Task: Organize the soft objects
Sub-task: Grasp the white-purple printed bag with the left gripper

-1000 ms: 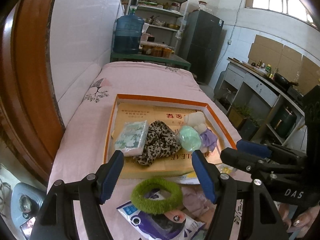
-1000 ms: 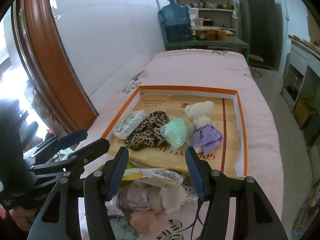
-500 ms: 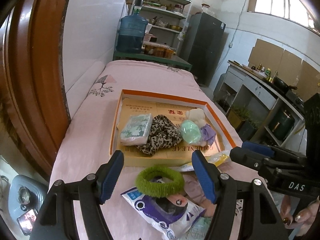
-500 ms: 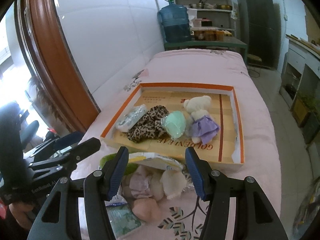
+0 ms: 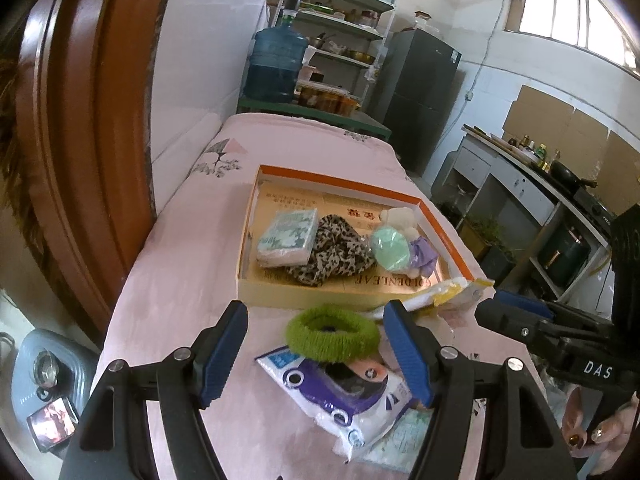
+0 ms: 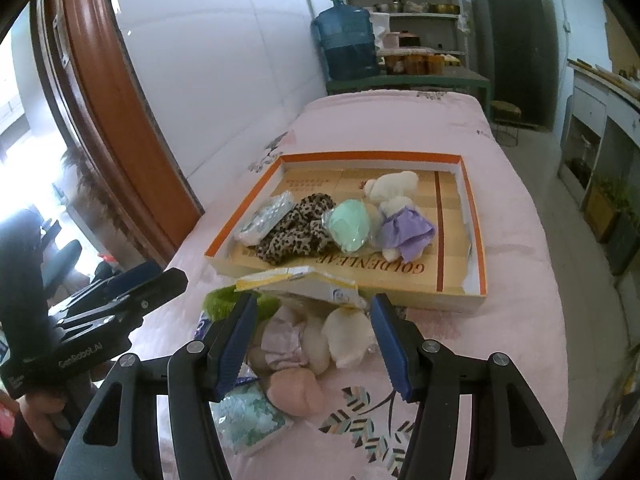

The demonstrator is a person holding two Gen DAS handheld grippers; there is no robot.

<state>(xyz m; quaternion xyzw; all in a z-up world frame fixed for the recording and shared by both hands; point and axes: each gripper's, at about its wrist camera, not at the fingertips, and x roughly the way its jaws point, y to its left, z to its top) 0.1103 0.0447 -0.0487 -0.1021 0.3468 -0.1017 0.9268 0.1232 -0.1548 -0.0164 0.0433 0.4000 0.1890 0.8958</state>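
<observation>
A: Since a second ago both grippers have drawn back from the orange-rimmed box [image 5: 442, 222] — more of the loose pile on the bed now shows in front of them.

B: Which piece lies closest to which gripper?

A: The green fuzzy ring [image 5: 333, 334] lies flat just ahead of the left gripper [image 5: 316, 354], between its fingers in that view, its opening facing up. The left gripper stands wide and empty.

B: And the right gripper [image 6: 314, 346]?

A: Also wide, nothing in it. Straight ahead of it lies the small plush doll [image 6: 290, 354], its long axis running roughly toward the camera — the ring sits off to that gripper's left, half hidden under a yellow-and-white packet [image 6: 304, 280].

B: So the ring is the left hand's job?

A: I'd judge so; the box lies just beyond it, already holding a tissue pack [image 5: 289, 232], a leopard cloth [image 5: 334, 250] and a bear [image 6: 394, 200].
</observation>
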